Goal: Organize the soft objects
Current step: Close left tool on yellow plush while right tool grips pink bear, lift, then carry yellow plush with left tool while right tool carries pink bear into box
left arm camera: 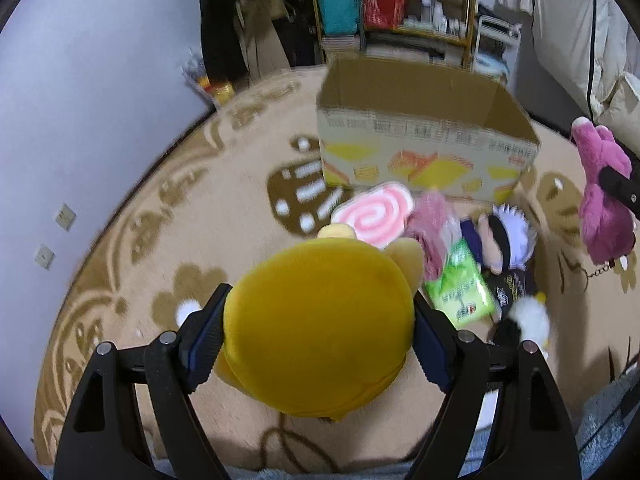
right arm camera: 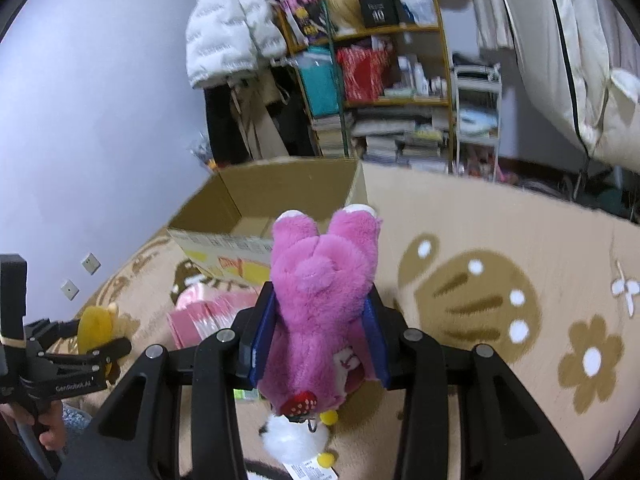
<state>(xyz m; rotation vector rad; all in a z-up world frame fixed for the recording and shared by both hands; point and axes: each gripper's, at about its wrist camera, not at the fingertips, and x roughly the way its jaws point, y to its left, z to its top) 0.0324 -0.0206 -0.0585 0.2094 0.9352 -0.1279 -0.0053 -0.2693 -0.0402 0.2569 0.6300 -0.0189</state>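
My left gripper (left arm camera: 318,320) is shut on a yellow plush toy (left arm camera: 320,328), held above the carpet; it also shows in the right wrist view (right arm camera: 94,328). My right gripper (right arm camera: 320,308) is shut on a pink plush bear (right arm camera: 324,276), held up in the air; the bear also shows in the left wrist view (left arm camera: 604,200). An open cardboard box (left arm camera: 424,152) stands on the carpet ahead, seen in the right wrist view too (right arm camera: 224,240). On the floor before it lie a pink swirl cushion (left arm camera: 372,214), a pink fabric item (left arm camera: 432,224), a doll with a black blindfold (left arm camera: 500,240), a green packet (left arm camera: 460,288) and a white plush (left arm camera: 528,320).
A beige patterned carpet (right arm camera: 500,260) covers the floor. A lilac wall (left arm camera: 100,100) stands on the left. Shelves (right arm camera: 392,80) with bags, books and bottles stand behind the box. Hanging white coats (right arm camera: 560,60) are at the right.
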